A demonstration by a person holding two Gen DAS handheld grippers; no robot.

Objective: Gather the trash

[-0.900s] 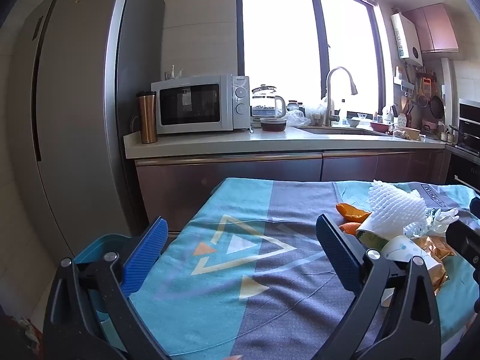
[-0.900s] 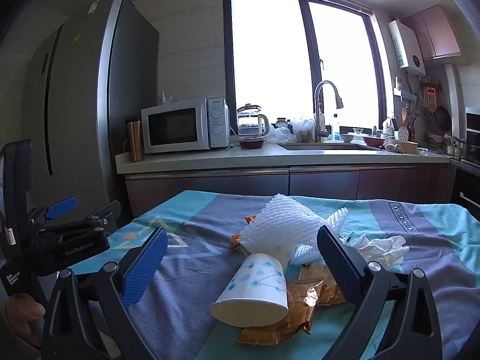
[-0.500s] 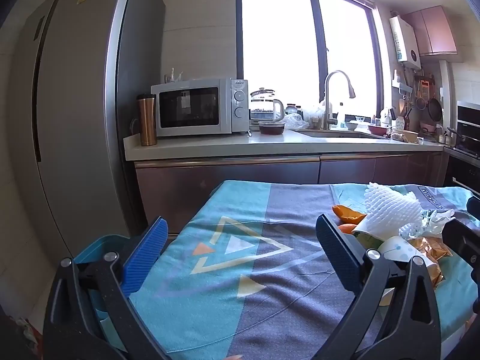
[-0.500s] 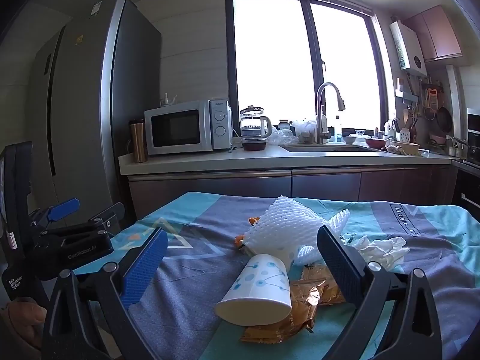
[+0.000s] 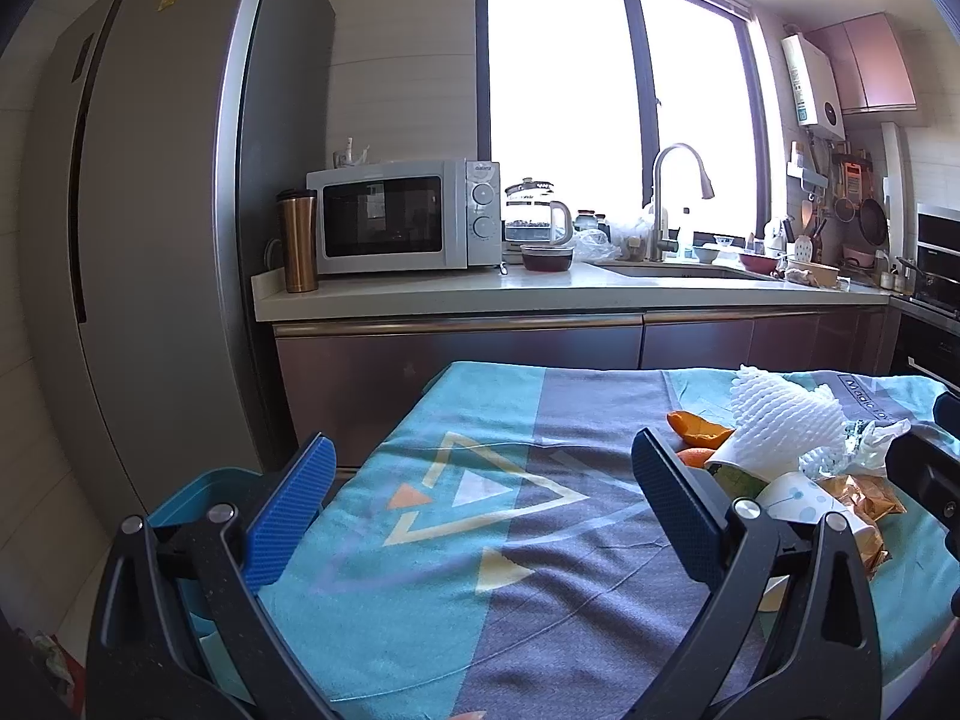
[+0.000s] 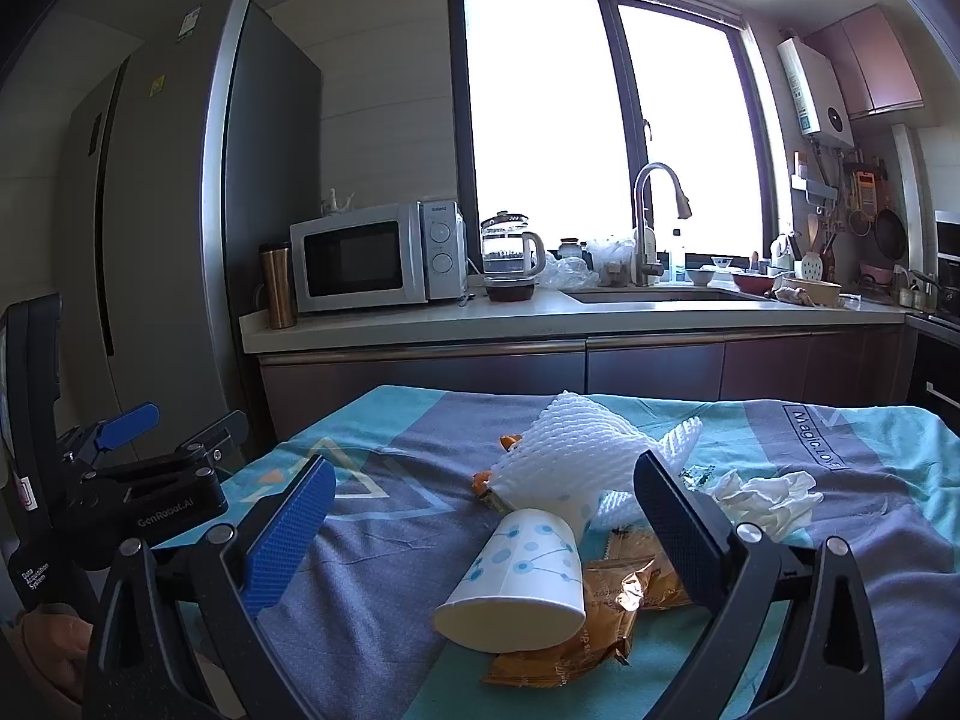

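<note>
A pile of trash lies on the patterned tablecloth [image 6: 384, 600]: a white foam fruit net [image 6: 570, 456], a tipped paper cup [image 6: 522, 582] with blue dots, golden snack wrappers [image 6: 618, 600], a crumpled white tissue [image 6: 762, 498] and orange peel [image 5: 696, 426]. My right gripper [image 6: 480, 528] hangs open just in front of the cup, nothing between its fingers. My left gripper [image 5: 480, 498] is open over bare cloth, left of the pile; the foam net [image 5: 780, 426] lies to its right. The left gripper [image 6: 138, 462] also shows at the far left of the right wrist view.
A teal bin [image 5: 198, 492] stands on the floor off the table's left edge. Behind the table runs a counter [image 5: 540, 294] with a microwave [image 5: 402, 216], a kettle [image 5: 534, 219] and a sink tap [image 5: 666, 198]. A tall fridge [image 5: 150, 210] stands at left.
Both views have shifted slightly; the trash pile sits a little lower and nearer in the right wrist view. Both grippers stay open and empty.
</note>
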